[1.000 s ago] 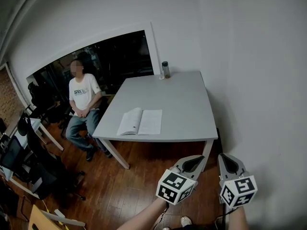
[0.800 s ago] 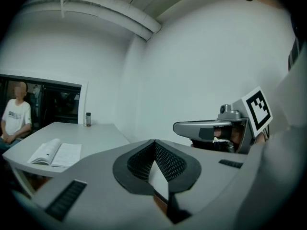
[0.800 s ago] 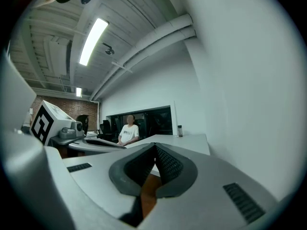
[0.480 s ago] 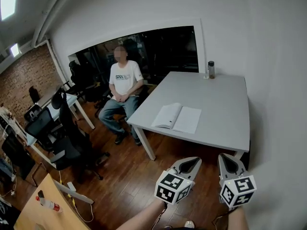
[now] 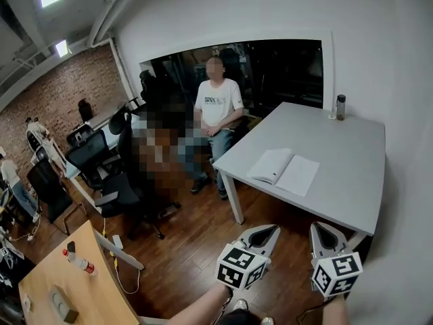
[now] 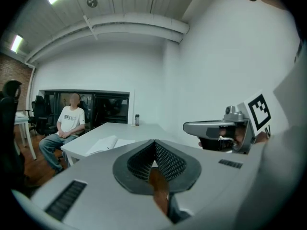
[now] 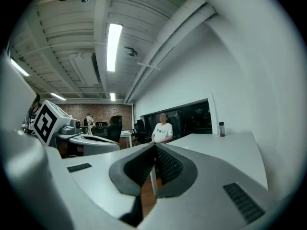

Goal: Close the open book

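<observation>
Lying open on the worktop (image 5: 352, 144), the book (image 5: 284, 172) is noted well apart from left gripper (image 5: 273, 229) and right gripper (image 5: 317, 226); both pairs of fingers (image 6: 169, 163) are pressed together, empty.

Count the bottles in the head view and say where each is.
2. A dark bottle stands at the grey table's far corner; a red-capped bottle lies on the wooden desk, lower left. Others may be hidden.

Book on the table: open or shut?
Open. The book lies spread flat on the table, both pages facing up.
</observation>
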`<action>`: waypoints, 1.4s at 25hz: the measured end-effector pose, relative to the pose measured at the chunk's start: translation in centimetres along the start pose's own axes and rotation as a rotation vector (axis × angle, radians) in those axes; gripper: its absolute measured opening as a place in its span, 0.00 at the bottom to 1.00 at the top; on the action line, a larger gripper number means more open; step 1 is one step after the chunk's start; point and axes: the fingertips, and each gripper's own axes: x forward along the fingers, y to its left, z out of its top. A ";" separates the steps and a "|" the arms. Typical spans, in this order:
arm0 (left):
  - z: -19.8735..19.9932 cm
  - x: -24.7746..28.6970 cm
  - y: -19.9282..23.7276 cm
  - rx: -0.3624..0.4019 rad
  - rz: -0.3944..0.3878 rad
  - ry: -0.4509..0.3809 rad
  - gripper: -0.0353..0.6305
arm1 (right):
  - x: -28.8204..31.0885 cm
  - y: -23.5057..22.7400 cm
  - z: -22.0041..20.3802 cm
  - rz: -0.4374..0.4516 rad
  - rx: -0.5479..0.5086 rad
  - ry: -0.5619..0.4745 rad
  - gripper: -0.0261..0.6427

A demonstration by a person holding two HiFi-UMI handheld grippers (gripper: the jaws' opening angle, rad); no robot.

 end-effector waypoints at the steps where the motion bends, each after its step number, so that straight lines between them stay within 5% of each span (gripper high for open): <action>1: 0.0 0.1 0.7 0.001 0.010 0.001 0.06 | 0.7 0.1 0.0 0.009 -0.005 0.002 0.04; 9: -0.6 2.2 6.6 -0.025 0.019 0.000 0.06 | 6.7 0.8 -0.9 0.019 -0.036 0.045 0.04; 23: -1.2 8.4 18.4 -0.082 -0.083 0.023 0.06 | 18.4 0.9 -1.6 -0.091 -0.058 0.123 0.04; 35: -2.2 15.0 22.6 -0.123 -0.089 0.070 0.06 | 24.2 -3.5 -3.6 -0.094 -0.032 0.195 0.04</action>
